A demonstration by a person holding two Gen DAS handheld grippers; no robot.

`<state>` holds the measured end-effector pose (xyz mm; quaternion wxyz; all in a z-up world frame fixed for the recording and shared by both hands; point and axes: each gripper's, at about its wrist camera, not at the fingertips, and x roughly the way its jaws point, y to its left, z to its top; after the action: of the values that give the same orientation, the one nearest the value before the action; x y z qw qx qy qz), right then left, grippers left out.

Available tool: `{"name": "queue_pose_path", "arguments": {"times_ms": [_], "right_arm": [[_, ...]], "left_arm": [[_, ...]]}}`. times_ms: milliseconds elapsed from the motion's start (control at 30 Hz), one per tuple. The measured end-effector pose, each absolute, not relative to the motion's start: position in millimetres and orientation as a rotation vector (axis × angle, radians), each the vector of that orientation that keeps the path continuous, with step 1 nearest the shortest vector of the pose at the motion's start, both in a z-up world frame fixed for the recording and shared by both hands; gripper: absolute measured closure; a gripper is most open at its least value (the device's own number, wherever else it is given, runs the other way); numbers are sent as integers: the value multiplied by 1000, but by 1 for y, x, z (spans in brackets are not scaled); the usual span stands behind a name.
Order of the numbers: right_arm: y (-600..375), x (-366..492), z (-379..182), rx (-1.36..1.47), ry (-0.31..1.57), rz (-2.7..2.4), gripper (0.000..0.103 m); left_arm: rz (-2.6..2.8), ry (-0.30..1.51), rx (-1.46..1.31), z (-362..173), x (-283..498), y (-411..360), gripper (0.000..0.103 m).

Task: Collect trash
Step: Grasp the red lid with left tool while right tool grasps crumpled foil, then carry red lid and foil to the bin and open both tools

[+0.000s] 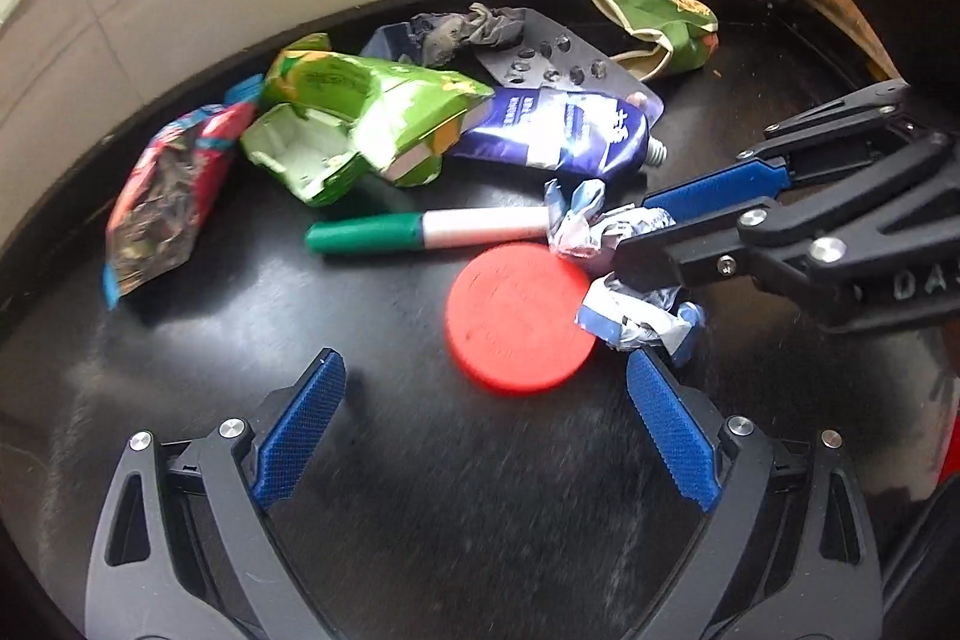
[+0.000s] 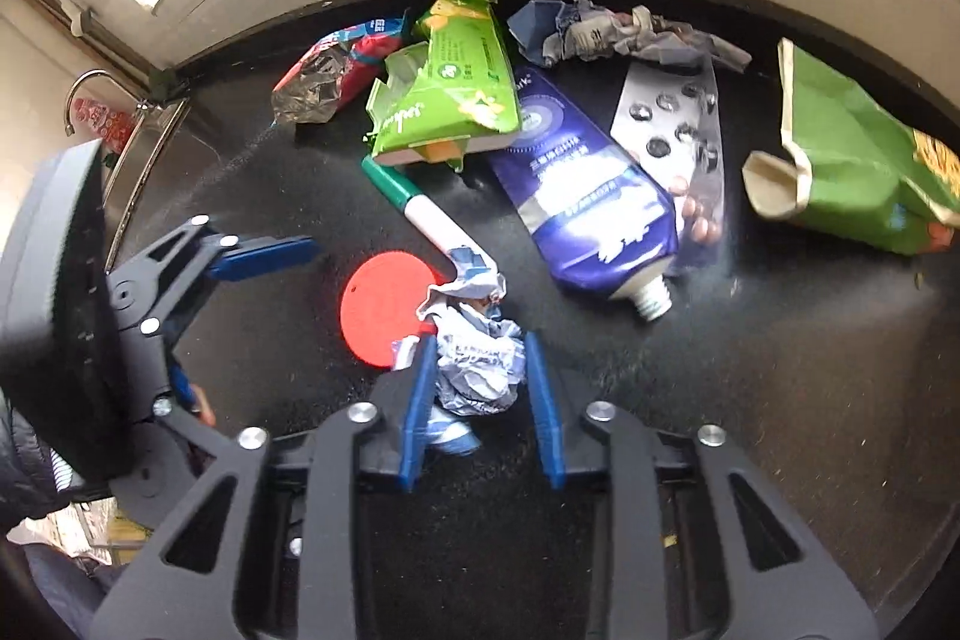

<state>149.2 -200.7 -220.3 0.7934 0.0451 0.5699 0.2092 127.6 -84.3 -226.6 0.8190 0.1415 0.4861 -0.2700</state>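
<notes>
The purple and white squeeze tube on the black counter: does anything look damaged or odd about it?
Yes. The purple and white squeeze tube lies flattened on the black counter, and its threaded white nozzle has no cap.

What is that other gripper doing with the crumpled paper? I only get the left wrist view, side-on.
Observer: The right gripper has the wad between its two fingers, both touching it.
Operator: Anything beyond the red bag?
Observer: A steel sink with a curved faucet.
Operator: Any pills left in the blister pack?
Observer: Yes, a few brown pills at its near end.
</notes>
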Motion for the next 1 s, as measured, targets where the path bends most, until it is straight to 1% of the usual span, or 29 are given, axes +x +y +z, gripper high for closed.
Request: {"name": "queue_pose_path", "arguments": {"times_ms": [67, 167, 267, 300, 400, 633, 833, 1000], "right_arm": [[-206, 150, -217, 103, 1222, 446, 75], [-221, 148, -201, 126, 1193, 437, 75], [-235, 145, -192, 140, 1181, 420, 75], [-238, 144, -190, 138, 1180, 412, 75], [-246, 138, -188, 140, 1180, 396, 75], [-254, 118, -168, 130, 1134, 393, 75], [-244, 97, -152, 91, 1096, 412, 75], [-225, 84, -137, 52, 1064, 447, 75]], "left_arm": [[-590, 1035, 300, -228, 130, -89, 12], [-610, 1025, 295, -228, 132, -95, 20], [-618, 1009, 311, -226, 134, -103, 41], [-617, 1007, 318, -224, 135, -105, 54], [-603, 1033, 284, -220, 137, -105, 54], [-555, 1002, 276, -193, 110, -96, 54], [-508, 975, 273, -169, 79, -85, 54], [-447, 951, 243, -145, 53, -61, 54]]}}
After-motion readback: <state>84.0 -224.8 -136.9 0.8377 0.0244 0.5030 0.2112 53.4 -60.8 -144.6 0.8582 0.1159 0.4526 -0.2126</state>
